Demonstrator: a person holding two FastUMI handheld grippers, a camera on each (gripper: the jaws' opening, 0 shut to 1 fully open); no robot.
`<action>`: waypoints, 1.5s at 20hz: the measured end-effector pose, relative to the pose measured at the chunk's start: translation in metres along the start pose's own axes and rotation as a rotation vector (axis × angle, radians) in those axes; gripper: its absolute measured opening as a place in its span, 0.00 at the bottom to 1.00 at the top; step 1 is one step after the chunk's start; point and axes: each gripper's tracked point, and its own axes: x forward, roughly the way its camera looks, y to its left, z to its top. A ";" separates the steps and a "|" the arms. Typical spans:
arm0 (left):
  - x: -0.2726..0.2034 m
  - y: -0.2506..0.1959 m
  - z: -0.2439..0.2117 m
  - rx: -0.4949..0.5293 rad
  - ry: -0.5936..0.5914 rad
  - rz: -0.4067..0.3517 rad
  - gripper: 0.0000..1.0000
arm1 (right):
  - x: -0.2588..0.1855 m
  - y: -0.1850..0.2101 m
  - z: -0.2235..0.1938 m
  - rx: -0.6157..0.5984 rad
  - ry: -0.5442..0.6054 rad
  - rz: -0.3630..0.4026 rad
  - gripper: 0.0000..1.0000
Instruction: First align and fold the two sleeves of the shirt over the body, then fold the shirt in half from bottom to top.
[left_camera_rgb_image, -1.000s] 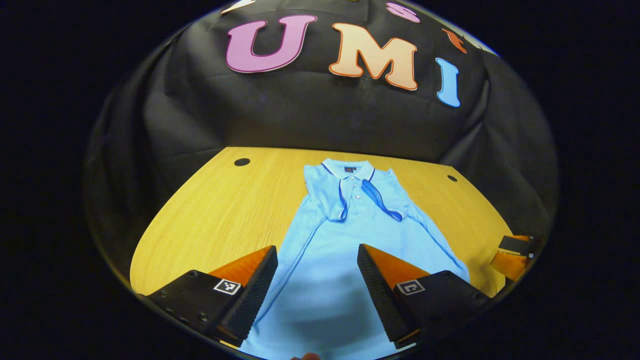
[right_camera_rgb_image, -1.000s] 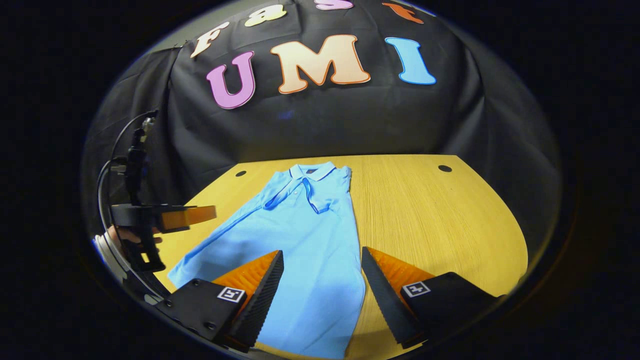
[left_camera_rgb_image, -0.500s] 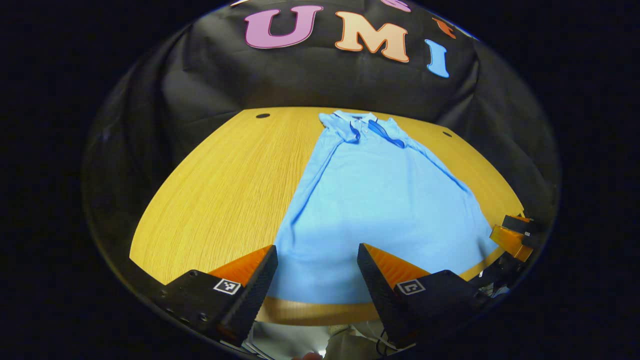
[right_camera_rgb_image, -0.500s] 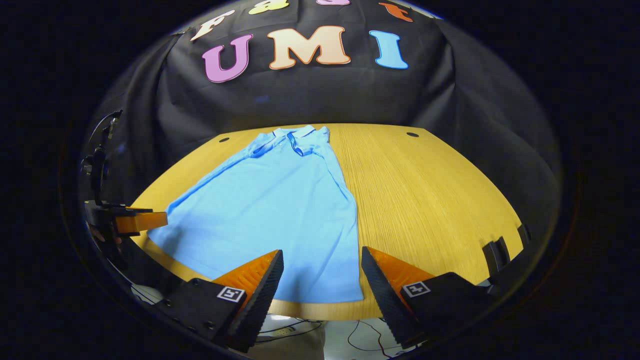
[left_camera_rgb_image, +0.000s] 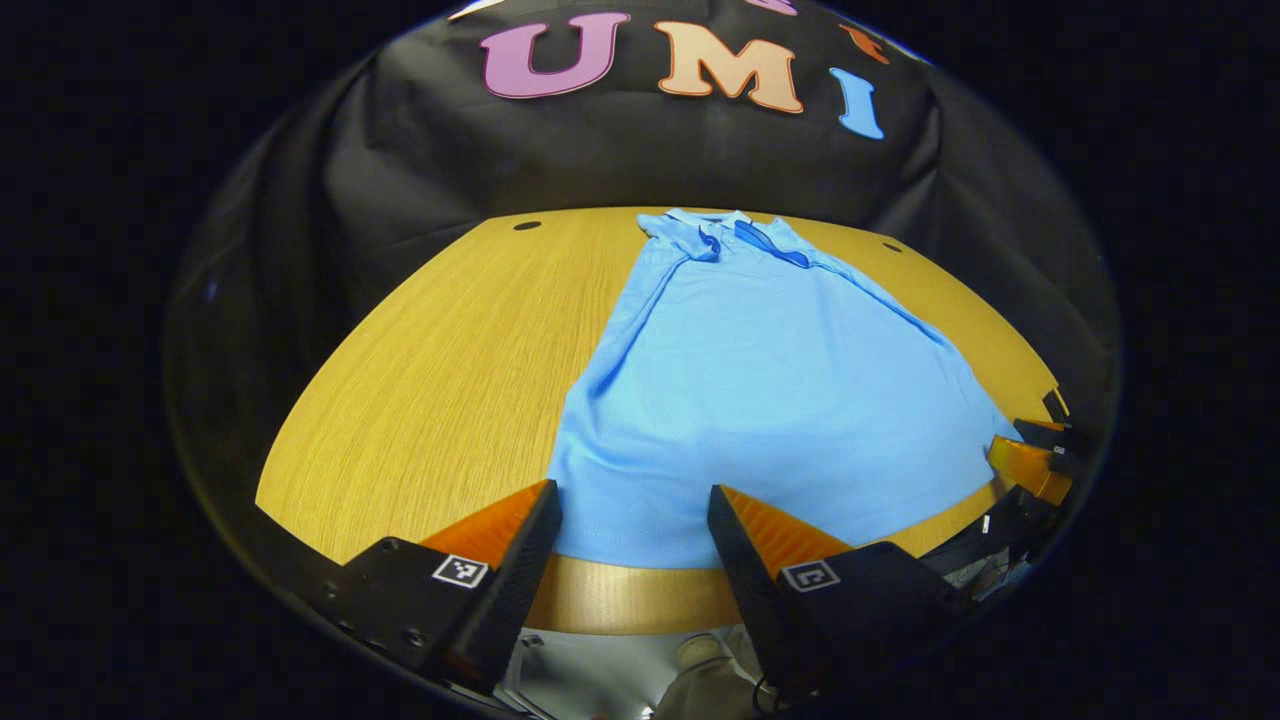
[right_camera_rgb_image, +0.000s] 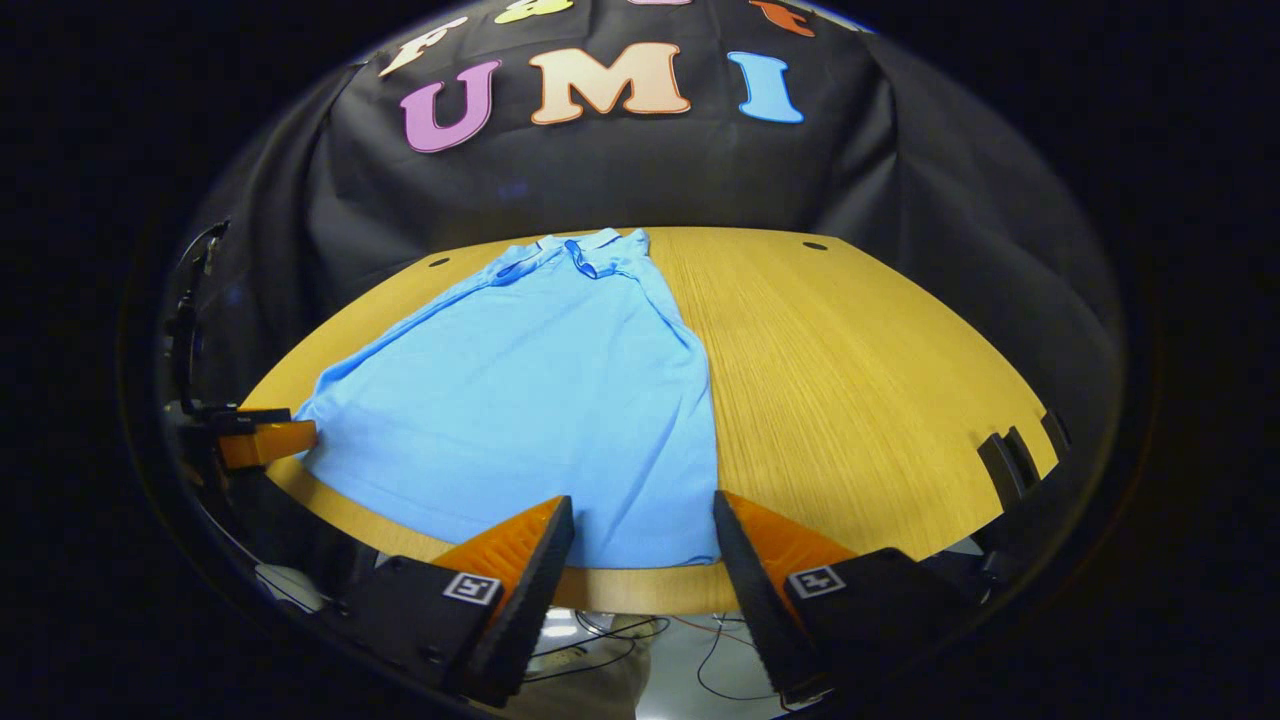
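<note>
Your polo shirt (left_camera_rgb_image: 770, 400) lies flat on the tabletop (left_camera_rgb_image: 450, 370), collar far, both sleeves (left_camera_rgb_image: 760, 245) already over the chest. The bottom-to-top fold remains. Both your left tongs (left_camera_rgb_image: 632, 525) and right tongs (right_camera_rgb_image: 642, 535) are spread apart at the hem (right_camera_rgb_image: 560, 545), empty.

Bare table (right_camera_rgb_image: 850, 370) lies open on both sides of the flat shirt (right_camera_rgb_image: 540, 400); nothing stands on either.

The shirt (left_camera_rgb_image: 770, 400) is soft matt knit cloth, lying smooth with faint creases. The bench (left_camera_rgb_image: 450, 370) is wood with fine straight grain and a slight sheen. Each gripper's fingers (right_camera_rgb_image: 520, 590) have ribbed, matt inner faces like hard plastic.
</note>
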 end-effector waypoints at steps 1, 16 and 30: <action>0.000 -0.002 0.001 -0.005 -0.003 -0.008 0.87 | 0.002 0.007 0.001 -0.006 -0.002 0.017 0.83; -0.001 -0.020 0.039 -0.133 -0.064 -0.042 0.00 | 0.004 0.054 0.039 -0.009 -0.029 0.093 0.06; 0.059 -0.014 0.215 -0.094 -0.247 -0.052 0.00 | 0.084 0.041 0.210 -0.013 -0.214 0.092 0.06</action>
